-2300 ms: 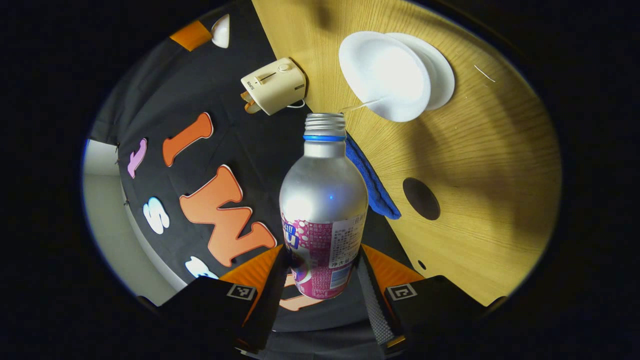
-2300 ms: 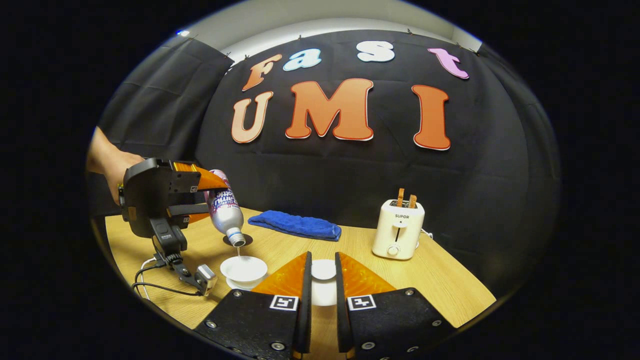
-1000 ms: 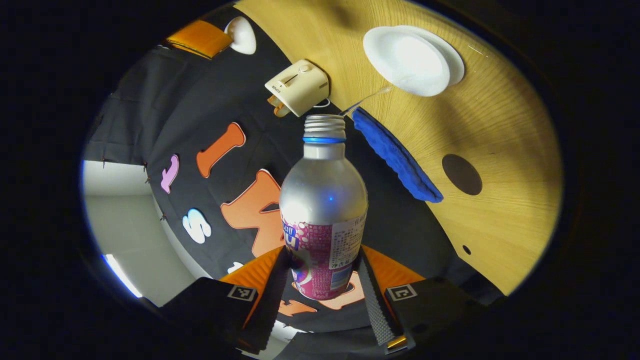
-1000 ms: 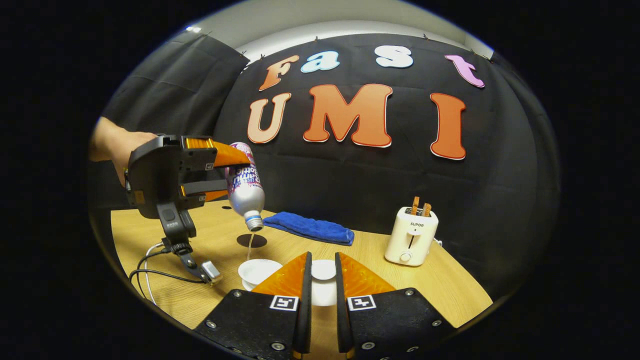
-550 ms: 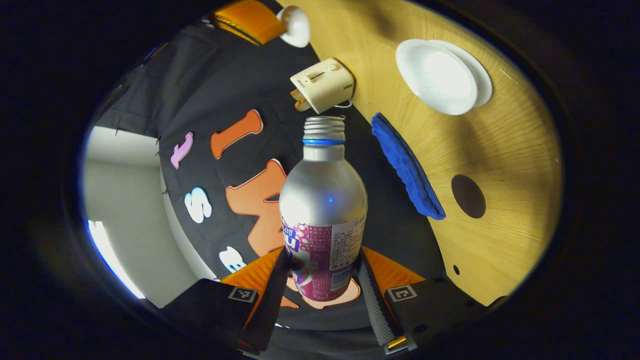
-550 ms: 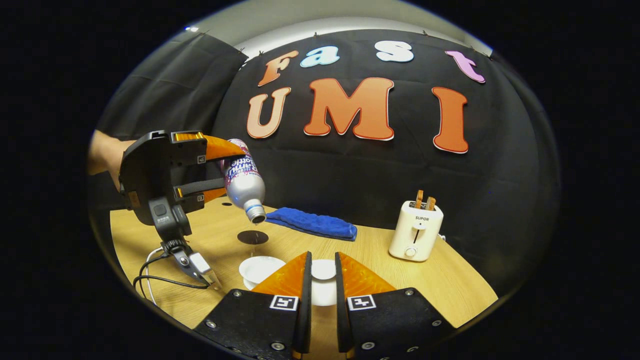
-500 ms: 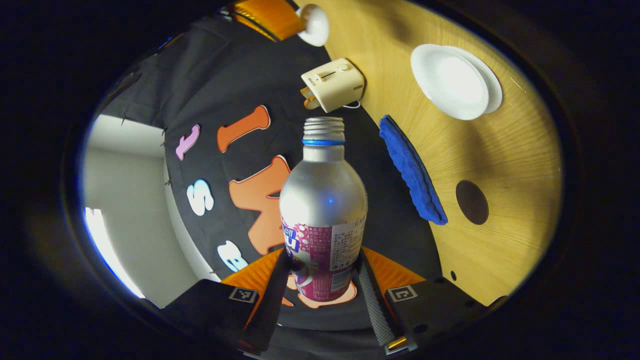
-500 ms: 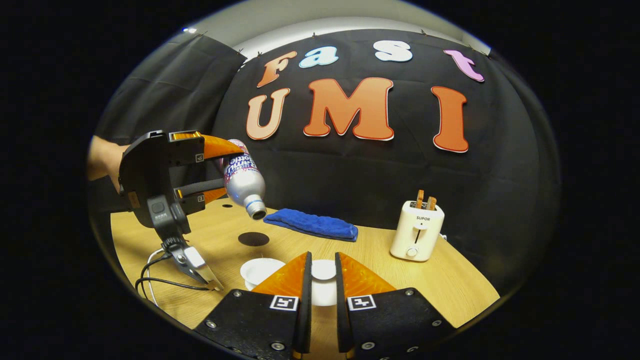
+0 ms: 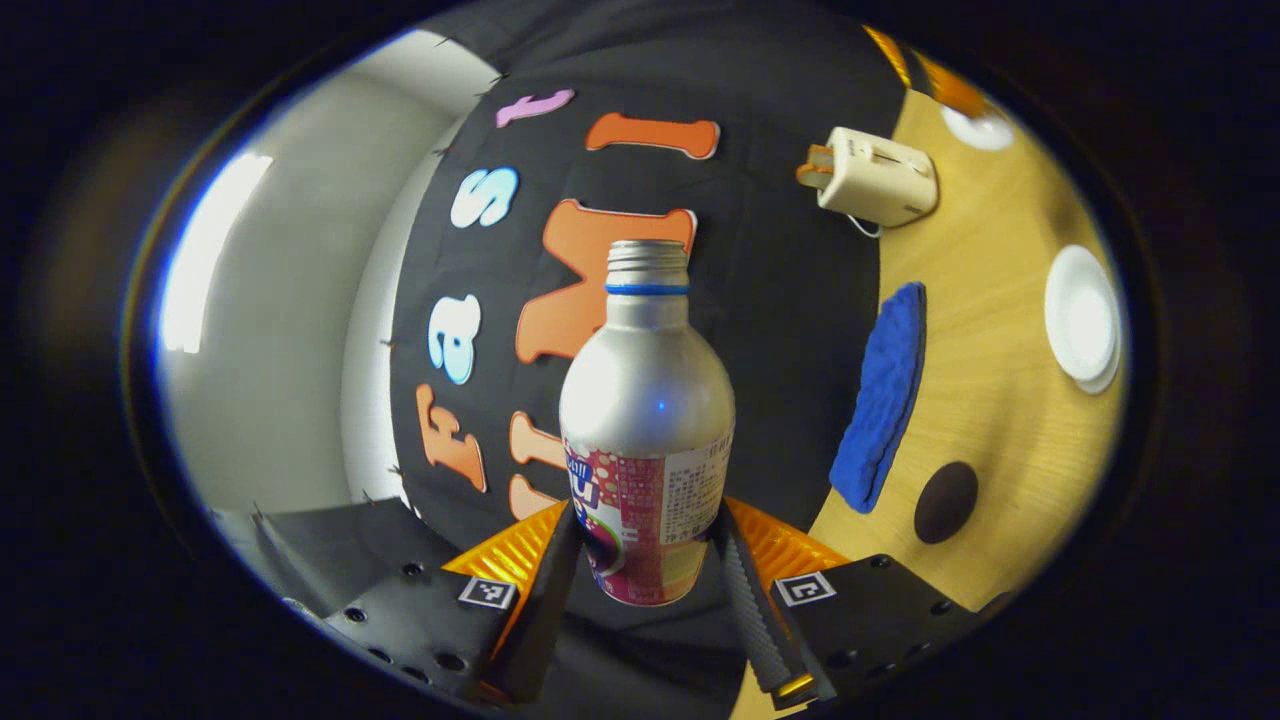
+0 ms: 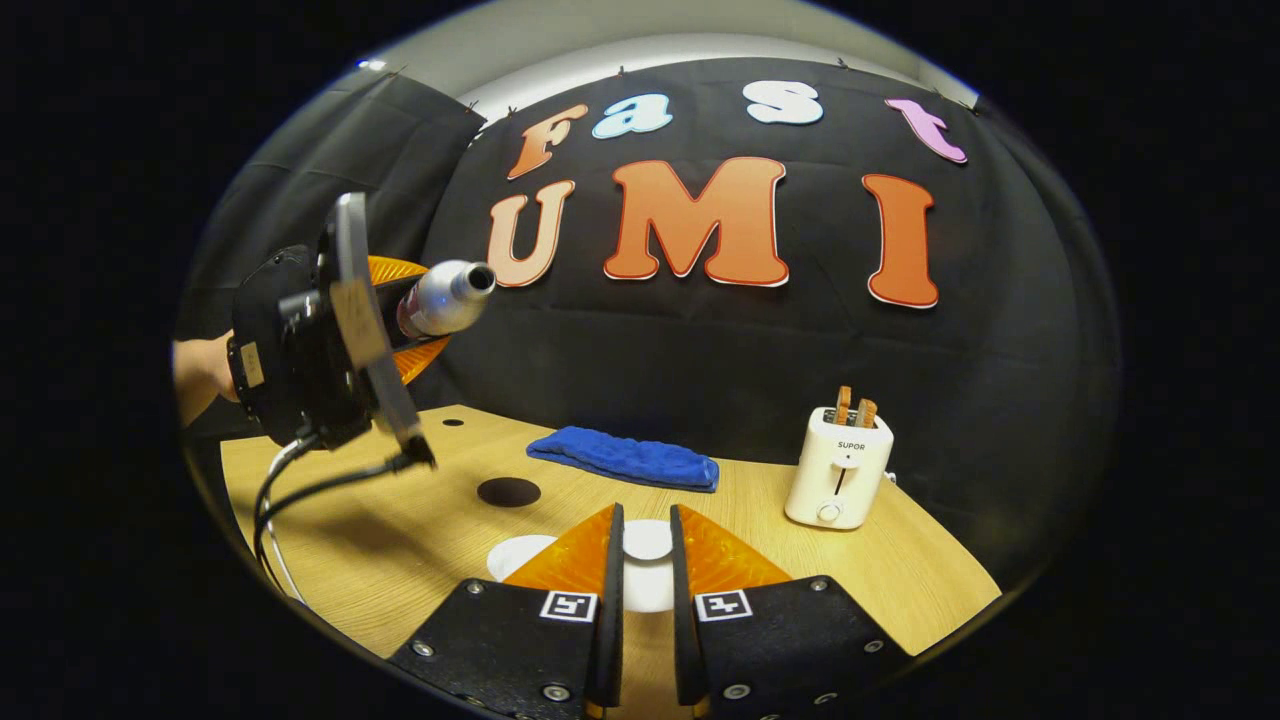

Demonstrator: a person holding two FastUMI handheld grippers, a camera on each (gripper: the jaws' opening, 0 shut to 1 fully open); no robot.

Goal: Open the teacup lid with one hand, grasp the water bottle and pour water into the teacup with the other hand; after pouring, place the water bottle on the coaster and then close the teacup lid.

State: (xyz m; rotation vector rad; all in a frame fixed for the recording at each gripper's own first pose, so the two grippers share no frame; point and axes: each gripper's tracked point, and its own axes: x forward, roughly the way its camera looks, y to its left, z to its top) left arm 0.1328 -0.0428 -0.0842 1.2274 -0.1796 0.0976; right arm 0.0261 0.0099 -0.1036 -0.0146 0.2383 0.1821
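Note:
A silver water bottle [image 9: 645, 400] with a pink label and no cap sits between the fingers of my left gripper [image 9: 645, 525], which is shut on it. In the right gripper view the left gripper [image 10: 430, 310] holds the bottle [image 10: 452, 288] high over the table's left side, nearly level, mouth slightly up. The open white teacup [image 10: 520, 556] on its saucer is partly hidden behind a finger of my right gripper [image 10: 645, 515], which is shut on the white lid [image 10: 647, 542]. The dark round coaster [image 10: 508, 491] lies behind the teacup [image 9: 1080, 315].
A folded blue cloth [image 10: 625, 457] lies at the table's back edge, and a cream toaster [image 10: 838, 465] stands at the right. A cable hangs from the left gripper over the wooden table [image 10: 400, 540]. A hand holds the left gripper.
The left gripper has swung the bottle up from mouth-down over the teacup to nearly level, and the water stream has stopped. The right gripper has stayed put with the lid.

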